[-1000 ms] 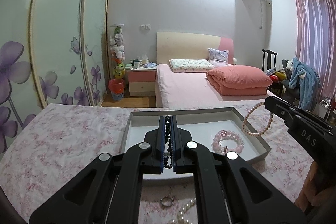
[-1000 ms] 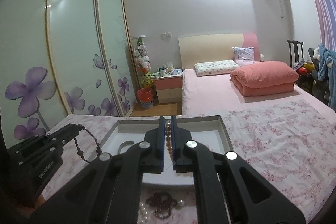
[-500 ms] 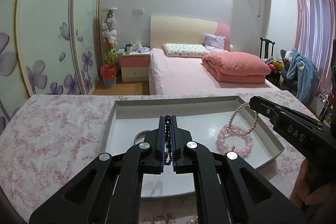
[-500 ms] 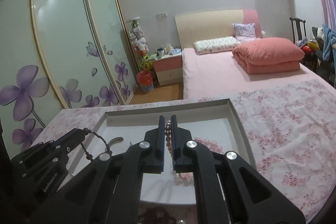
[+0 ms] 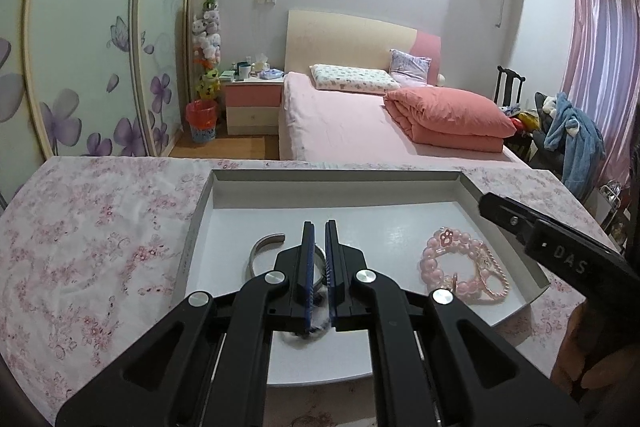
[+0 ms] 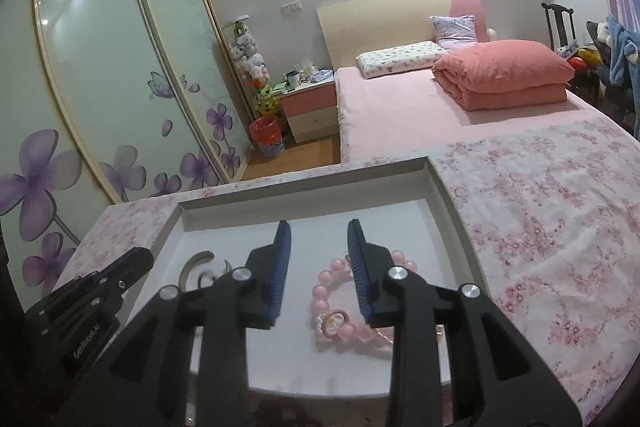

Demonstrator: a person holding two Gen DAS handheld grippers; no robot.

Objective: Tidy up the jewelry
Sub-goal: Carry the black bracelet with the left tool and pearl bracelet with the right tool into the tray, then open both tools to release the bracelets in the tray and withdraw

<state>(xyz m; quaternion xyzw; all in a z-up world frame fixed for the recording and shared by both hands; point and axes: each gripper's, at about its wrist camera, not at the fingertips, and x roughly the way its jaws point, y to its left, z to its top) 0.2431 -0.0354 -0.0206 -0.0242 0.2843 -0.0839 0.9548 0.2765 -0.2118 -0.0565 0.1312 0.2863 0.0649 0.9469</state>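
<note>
Black left gripper (image 5: 319,227): I am holding it low over the tray with its blue pads nearly together; a dark beaded strand (image 5: 316,327) is showing between the finger bases, but I cannot tell whether the pads are gripping it.
Black right gripper (image 6: 318,227): I am holding it with jaws spread wide and nothing between them, above the pink bead bracelet (image 6: 340,307).
White tray (image 5: 200,211): it is sitting on the floral cloth (image 5: 100,227), holding the metal cuff (image 5: 260,247), the pink bead bracelet and a pearl strand (image 5: 496,275) lying against it.
Step in hand: I am judging this as depositing pieces in the tray.
Next move: it is calling for a clear release on the left, then lifting both grippers straight up without snagging beads.
</note>
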